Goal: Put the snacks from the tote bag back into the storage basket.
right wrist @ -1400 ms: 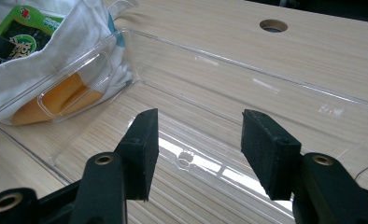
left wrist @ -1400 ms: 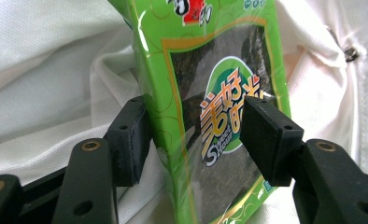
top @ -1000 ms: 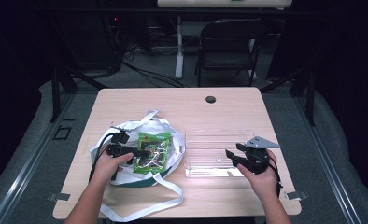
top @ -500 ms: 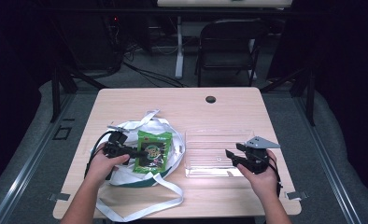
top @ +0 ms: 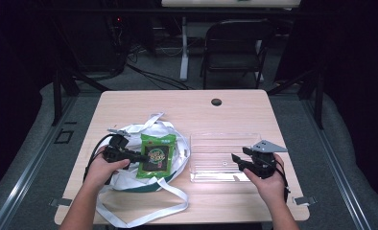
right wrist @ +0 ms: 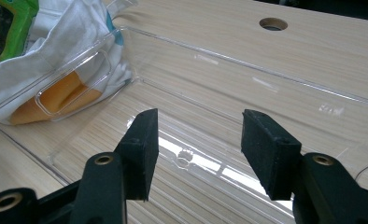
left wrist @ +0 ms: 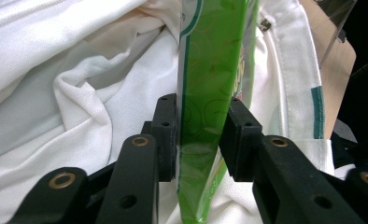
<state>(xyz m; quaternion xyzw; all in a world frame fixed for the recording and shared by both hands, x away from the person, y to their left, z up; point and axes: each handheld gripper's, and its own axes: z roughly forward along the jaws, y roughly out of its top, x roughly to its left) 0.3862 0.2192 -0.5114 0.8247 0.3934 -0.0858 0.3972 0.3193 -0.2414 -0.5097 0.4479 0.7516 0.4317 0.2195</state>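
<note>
In the high view's lower left, the left gripper (top: pixel 140 156) has just been closing its jaws and now pinches the edge of the green snack packet (top: pixel 156 155), which lies on the white cloth bag (top: pixel 129 179). At lower right, the right gripper (top: pixel 237 160) stands spread over the clear plastic tray (top: pixel 224 141)
</note>
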